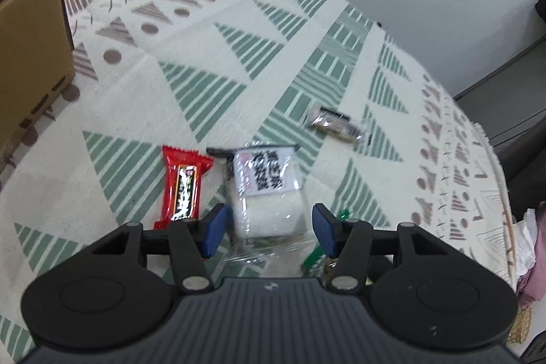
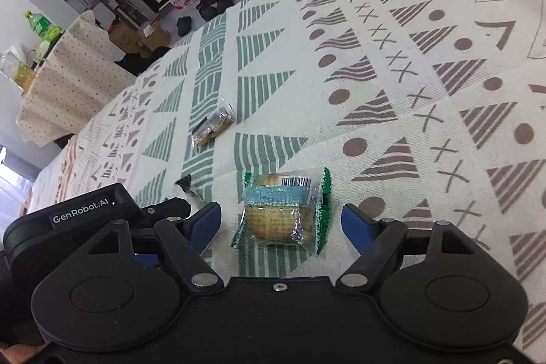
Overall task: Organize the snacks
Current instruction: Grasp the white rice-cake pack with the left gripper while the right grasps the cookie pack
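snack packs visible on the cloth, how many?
4. Red bar beside the white pack, which lies between the left gripper's open fingers; green-edged cake before the right gripper; small dark pack farther out. Others may be hidden.

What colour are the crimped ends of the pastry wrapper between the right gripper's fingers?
Green with white edging on the clear pastry wrapper; right wrist view shows it best.

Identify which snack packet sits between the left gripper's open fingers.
The clear packet of white snack with the black-lettered label lies between the left gripper fingers. The red-wrapped bar lies outside them, and the small dark packet lies farther off.
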### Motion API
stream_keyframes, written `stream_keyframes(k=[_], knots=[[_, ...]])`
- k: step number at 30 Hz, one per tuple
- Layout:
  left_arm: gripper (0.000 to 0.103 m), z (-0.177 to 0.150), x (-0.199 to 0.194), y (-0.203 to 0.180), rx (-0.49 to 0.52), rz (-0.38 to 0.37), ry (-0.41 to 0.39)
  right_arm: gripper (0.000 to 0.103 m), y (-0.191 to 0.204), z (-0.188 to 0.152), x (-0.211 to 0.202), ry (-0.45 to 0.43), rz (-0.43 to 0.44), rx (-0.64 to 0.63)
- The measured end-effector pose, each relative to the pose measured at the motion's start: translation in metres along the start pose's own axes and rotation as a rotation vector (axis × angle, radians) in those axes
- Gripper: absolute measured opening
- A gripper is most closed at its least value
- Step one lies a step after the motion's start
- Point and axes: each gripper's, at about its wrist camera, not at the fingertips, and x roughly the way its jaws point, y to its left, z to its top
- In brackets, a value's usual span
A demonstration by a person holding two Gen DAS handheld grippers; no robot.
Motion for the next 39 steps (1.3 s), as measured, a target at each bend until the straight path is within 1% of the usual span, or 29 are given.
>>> stream_keyframes(k=[7,10,11,12,13,15,17,21,26,30,39], knots=[[0.055,0.001,0.006,-0.004,0.023,0.020,-0.042,0.077,0.004,0.000,0.010,-0.022,-0.033,-0.019],[0.054,0.001,0.010,-0.007,0.041,0.030,-0.054,0.075,0.009,-0.003,0.013,-0.021,-0.068,-0.057],[0.053,0.000,0.010,-0.007,0.045,0.036,-0.056,0.074,0.012,-0.004,0.013,-0.021,-0.082,-0.072],[0.049,0.000,0.009,-0.007,0.047,0.042,-0.059,0.070,0.013,-0.005,0.014,-0.022,-0.094,-0.082],[0.048,-0.001,0.008,-0.007,0.047,0.042,-0.060,0.068,0.014,-0.006,0.014,-0.025,-0.108,-0.089],[0.046,-0.003,0.005,-0.005,0.051,0.045,-0.058,0.057,0.013,-0.005,0.013,-0.031,-0.122,-0.093],[0.045,-0.005,0.001,-0.004,0.054,0.049,-0.056,0.051,0.011,-0.005,0.011,-0.036,-0.126,-0.095],[0.044,-0.010,-0.010,0.000,0.054,0.044,-0.054,0.046,0.007,-0.004,0.007,-0.033,-0.117,-0.069],[0.044,-0.014,-0.029,0.003,0.056,0.035,-0.076,0.044,0.000,-0.005,-0.003,-0.025,-0.090,0.006],[0.044,-0.017,-0.046,0.004,0.062,0.024,-0.092,0.044,0.000,-0.008,-0.015,-0.038,-0.074,0.046],[0.044,-0.027,-0.081,0.011,0.061,-0.009,-0.117,0.044,0.010,-0.016,-0.047,-0.097,-0.046,0.062]])
